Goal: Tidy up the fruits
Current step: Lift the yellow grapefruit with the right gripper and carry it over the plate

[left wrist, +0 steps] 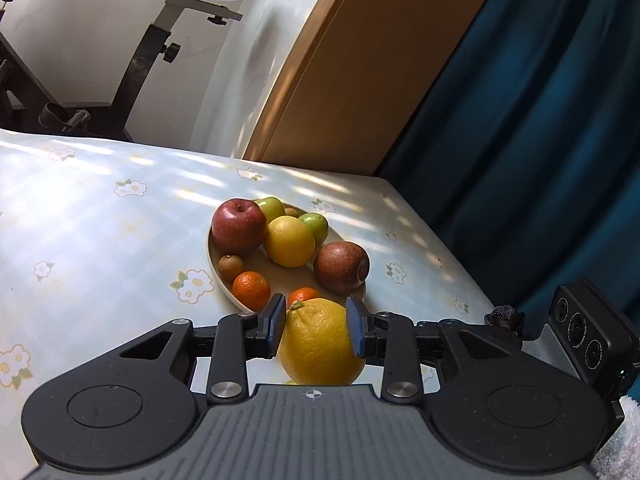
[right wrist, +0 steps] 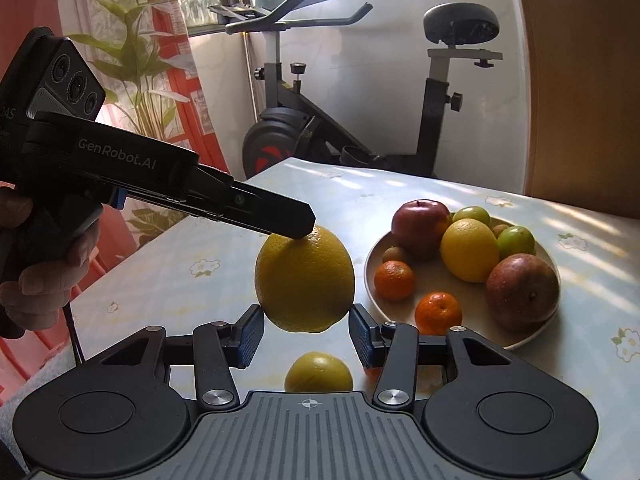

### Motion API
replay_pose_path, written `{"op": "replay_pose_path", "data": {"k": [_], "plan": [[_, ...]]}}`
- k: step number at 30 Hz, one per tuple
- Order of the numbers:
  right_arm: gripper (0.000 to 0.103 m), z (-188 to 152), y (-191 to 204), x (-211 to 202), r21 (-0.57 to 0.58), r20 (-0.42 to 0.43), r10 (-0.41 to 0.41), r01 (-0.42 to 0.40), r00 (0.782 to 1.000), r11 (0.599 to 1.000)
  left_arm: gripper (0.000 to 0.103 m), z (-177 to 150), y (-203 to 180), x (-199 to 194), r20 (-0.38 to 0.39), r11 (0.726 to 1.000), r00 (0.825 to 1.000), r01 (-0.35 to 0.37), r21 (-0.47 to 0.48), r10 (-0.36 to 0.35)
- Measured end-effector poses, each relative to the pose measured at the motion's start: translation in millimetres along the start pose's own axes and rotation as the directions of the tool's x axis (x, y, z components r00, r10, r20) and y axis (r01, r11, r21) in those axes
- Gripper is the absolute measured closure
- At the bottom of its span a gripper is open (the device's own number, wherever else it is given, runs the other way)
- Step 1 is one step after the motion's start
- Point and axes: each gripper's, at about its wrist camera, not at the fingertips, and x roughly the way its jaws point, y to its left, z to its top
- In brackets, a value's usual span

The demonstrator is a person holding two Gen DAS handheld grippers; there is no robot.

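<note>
My left gripper [left wrist: 316,326] is shut on a large yellow citrus fruit [left wrist: 320,344], with one blue pad on each side. The fruit hangs above the table, just short of a cream plate [left wrist: 212,264]. On the plate lie two red apples [left wrist: 239,226], a yellow citrus [left wrist: 290,242], green fruits, two mandarins [left wrist: 252,290] and small brown kiwis. From the right wrist, the left finger [right wrist: 276,210] lies over the top of the held fruit [right wrist: 305,278]. My right gripper [right wrist: 307,334] is open, its pads flanking the fruit's lower end. The plate [right wrist: 370,280] sits to the right.
The glossy flowered tablecloth [left wrist: 100,216] mirrors the fruit [right wrist: 318,372]. An exercise bike [right wrist: 304,128] stands beyond the table's far edge. A blue curtain [left wrist: 540,140] and a wooden panel [left wrist: 360,60] close the right side. A hand [right wrist: 40,272] grips the left handle.
</note>
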Motion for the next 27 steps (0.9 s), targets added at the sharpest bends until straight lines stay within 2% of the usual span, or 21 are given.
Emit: {"op": "replay_pose_path", "data": {"k": [6,13,27], "plan": [[0.06,17.5,-29.2,5.5,-0.042,-0.01,-0.036,0.036,0.999,0.998,0.068,22.9,-5.8,27.9,-0.003,1.0,1.0,0.001,0.027,-0.001],[0.06,34.2,-61.6,31.8,-0.072,-0.055,-0.045,0.041,0.997,0.997,0.068,42.4,6.6,59.5,-0.019,1.0,1.0,-0.014,0.004,0.014],[0.06,35.8,-83.7,69.9,-0.094,-0.128,-0.045,0.034,0.991,0.995,0.068,49.4,29.5,87.4,-0.066,0.998,0.997,-0.033,-0.044,0.03]]}}
